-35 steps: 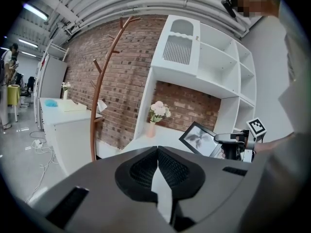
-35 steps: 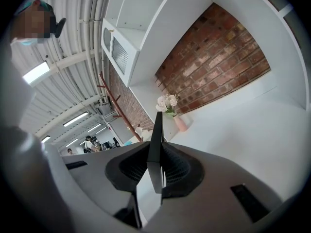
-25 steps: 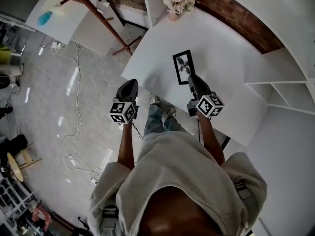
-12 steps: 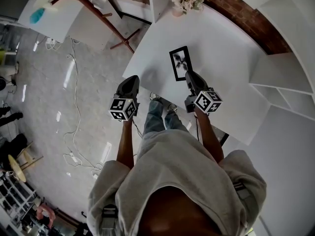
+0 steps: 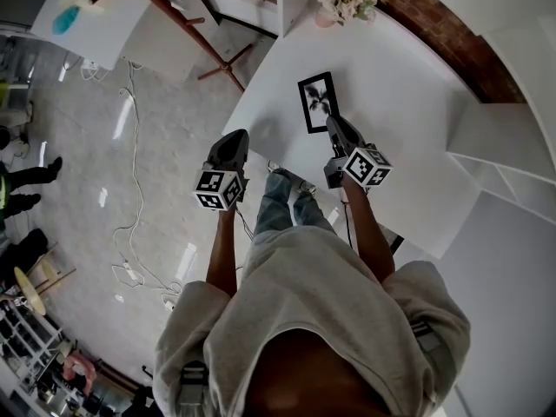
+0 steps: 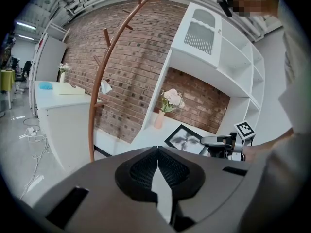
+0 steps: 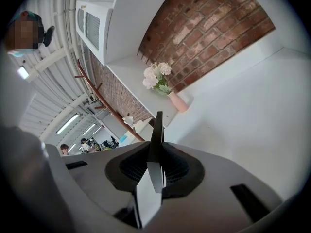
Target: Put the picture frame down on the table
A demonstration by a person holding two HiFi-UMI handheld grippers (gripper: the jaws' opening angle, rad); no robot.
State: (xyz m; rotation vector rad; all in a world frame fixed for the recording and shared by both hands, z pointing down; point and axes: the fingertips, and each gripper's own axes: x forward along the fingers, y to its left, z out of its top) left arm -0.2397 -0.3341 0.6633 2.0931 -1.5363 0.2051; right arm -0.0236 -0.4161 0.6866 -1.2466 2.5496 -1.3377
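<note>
Bright, even light; fisheye edges, perhaps soft.

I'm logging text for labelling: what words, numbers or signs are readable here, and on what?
No readable text anywhere.
Picture frame: a plant print, no words.
Marker cube on the left gripper, and the one on the right gripper: black-and-white square patterns only, no letters or digits.

The person wears a light grey sweatshirt (image 5: pixel 321 302) and blue jeans (image 5: pixel 274 208). The left claw (image 5: pixel 233 135) and right claw (image 5: pixel 333 122) are dark grey, with black-and-white marker cubes (image 5: pixel 217 189).
</note>
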